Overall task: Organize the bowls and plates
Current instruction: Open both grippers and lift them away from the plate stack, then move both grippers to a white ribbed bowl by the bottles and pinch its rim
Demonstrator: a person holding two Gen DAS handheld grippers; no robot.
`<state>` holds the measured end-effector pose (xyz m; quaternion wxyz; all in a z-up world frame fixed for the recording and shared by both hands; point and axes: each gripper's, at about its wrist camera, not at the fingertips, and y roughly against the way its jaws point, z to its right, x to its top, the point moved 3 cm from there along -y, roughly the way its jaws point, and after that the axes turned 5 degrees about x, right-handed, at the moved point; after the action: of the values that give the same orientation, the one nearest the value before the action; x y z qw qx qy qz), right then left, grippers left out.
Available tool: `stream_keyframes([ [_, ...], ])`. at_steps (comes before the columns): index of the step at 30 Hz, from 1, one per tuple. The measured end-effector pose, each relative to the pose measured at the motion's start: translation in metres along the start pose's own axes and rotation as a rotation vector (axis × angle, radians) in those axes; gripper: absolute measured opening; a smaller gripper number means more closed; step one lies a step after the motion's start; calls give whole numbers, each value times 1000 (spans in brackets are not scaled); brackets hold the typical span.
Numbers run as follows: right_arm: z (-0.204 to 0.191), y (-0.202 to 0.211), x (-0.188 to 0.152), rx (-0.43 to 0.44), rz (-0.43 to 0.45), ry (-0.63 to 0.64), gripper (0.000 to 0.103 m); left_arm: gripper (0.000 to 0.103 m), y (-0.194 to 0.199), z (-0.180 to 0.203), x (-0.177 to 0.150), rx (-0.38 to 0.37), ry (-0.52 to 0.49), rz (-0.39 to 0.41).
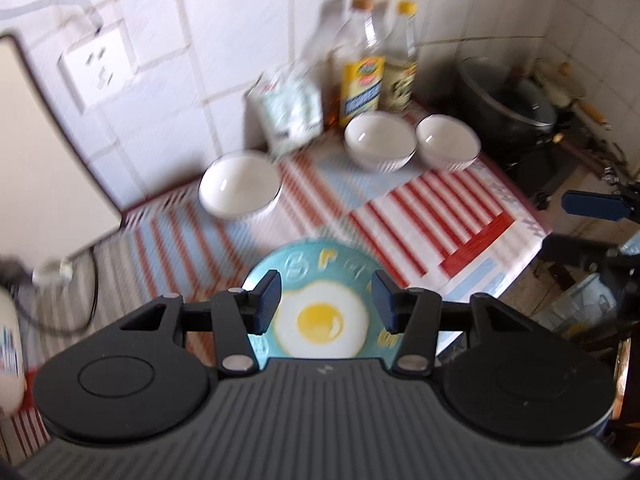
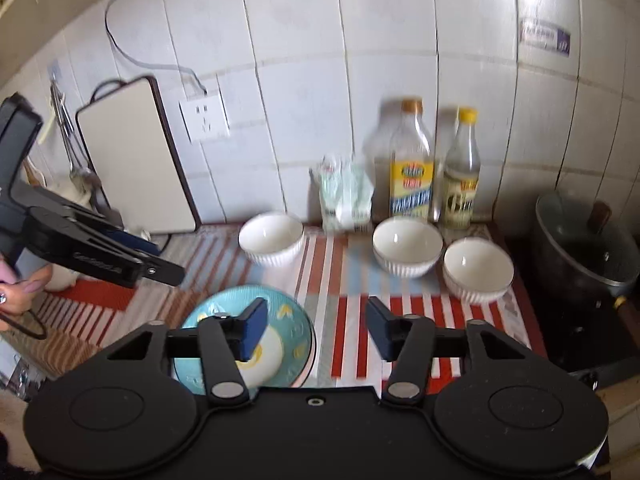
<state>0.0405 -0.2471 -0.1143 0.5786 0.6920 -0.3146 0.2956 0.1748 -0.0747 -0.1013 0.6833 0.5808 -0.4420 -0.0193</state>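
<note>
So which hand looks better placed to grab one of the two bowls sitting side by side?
Probably the right: its open gripper aims toward those bowls, while the left gripper hangs over the plate.

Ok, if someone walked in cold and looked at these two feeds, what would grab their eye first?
Probably the blue plate with the fried-egg print, lying flat at the near edge of the striped mat, right under the open left gripper. Next, the three white bowls spaced apart along the back of the mat, none stacked. Behind them, two bottles stand against the tiled wall, with a dark pot off to the right.
</note>
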Motion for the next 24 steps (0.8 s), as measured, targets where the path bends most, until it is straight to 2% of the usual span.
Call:
stream_keyframes([
  [4,1,6,4,-74,56,23,70,61,7,12,20,-39,-60,76],
  [8,12,8,4,-180,81,33,72,62,2,29,35,-69,-89,99],
  [11,27,10,4,-216,114,64,86,62,-11,45,46,-92,-82,98],
  [12,34,10,4,-223,121,82,93,62,-16,51,50,-102,-67,95],
  [16,73,3,8,-215,100,123,93,62,-40,76,69,-140,18,87],
  [19,113,-8,9,-196,93,107,93,62,-61,98,83,-128,83,90],
  [23,160,-37,3,-149,41,140,93,62,-100,128,94,-141,188,69],
  [24,171,-48,-1,-160,18,155,93,62,-112,135,95,-150,215,68],
])
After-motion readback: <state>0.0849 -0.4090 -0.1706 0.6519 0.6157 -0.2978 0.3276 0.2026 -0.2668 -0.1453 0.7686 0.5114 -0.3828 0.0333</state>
